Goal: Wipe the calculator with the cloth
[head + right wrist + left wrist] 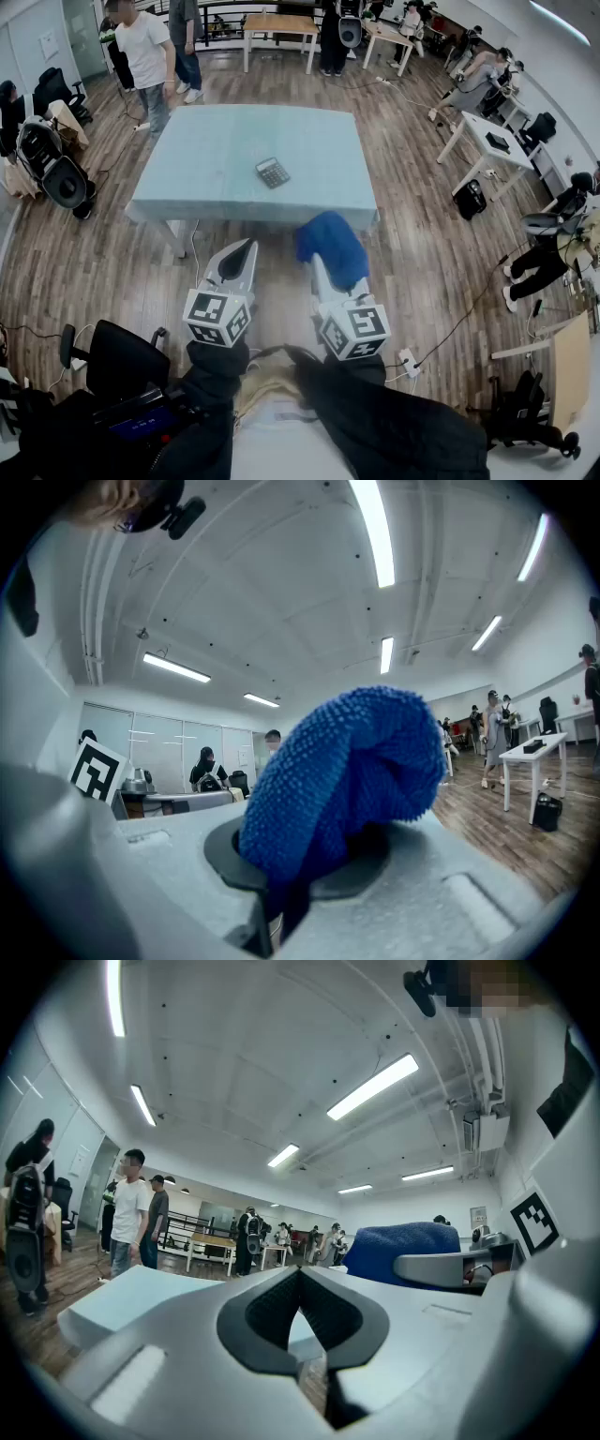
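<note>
On my feed the table [216,159] with a pale teal cover sits mid-room on the wood floor [422,234]. Far left, a person in a white tee [145,52] stands beside someone in dark clothes [186,37]. There are white desks [483,136] along the right, a black office chair [122,361] near left, and a power strip [410,362] near right.
</note>
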Motion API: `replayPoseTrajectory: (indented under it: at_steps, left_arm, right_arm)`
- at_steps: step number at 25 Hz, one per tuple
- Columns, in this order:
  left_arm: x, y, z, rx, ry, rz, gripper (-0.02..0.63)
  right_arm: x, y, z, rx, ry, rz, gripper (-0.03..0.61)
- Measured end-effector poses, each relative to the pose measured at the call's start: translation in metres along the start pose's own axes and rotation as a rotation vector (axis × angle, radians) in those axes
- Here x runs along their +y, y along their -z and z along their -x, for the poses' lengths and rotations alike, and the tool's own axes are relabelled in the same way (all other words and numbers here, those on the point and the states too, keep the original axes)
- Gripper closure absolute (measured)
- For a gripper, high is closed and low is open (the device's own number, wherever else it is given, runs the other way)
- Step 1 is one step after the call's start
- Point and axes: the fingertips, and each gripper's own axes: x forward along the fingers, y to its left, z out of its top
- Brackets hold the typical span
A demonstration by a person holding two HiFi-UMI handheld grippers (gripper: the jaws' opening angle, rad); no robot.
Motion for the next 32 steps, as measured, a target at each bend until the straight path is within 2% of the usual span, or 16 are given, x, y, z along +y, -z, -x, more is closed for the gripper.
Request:
replayPoseTrajectory:
  at_steps: [6, 15, 19, 25, 32]
  left_arm:
    - [-0.006, 0.005, -0.001, 0.011, 0.012, 0.007, 0.615]
    - [-0.028, 0.025, -0.014, 0.047, 0.021, 0.016, 0.615]
    - [-0.026, 0.041, -0.005, 0.079, -0.002, 0.037, 0.614]
    - [-0.031, 0.066, -0.016, 0.101, -0.052, 0.053, 0.615]
    - [-0.032, 0.077, -0.028, 0.108, -0.073, 0.062, 0.615]
  right_arm:
    - [0.007, 0.003, 0.005, 0.004, -0.014, 0.020, 0.526]
    - [-0.012, 0.015, 0.019, 0.024, -0.013, 0.011, 0.525]
    - [-0.006, 0.026, 0.025, 0.036, -0.037, -0.011, 0.522]
    - [-0.033, 0.045, 0.035, 0.059, -0.051, -0.035, 0.522]
    - [-0.047, 0.056, 0.035, 0.074, -0.071, -0.049, 0.522]
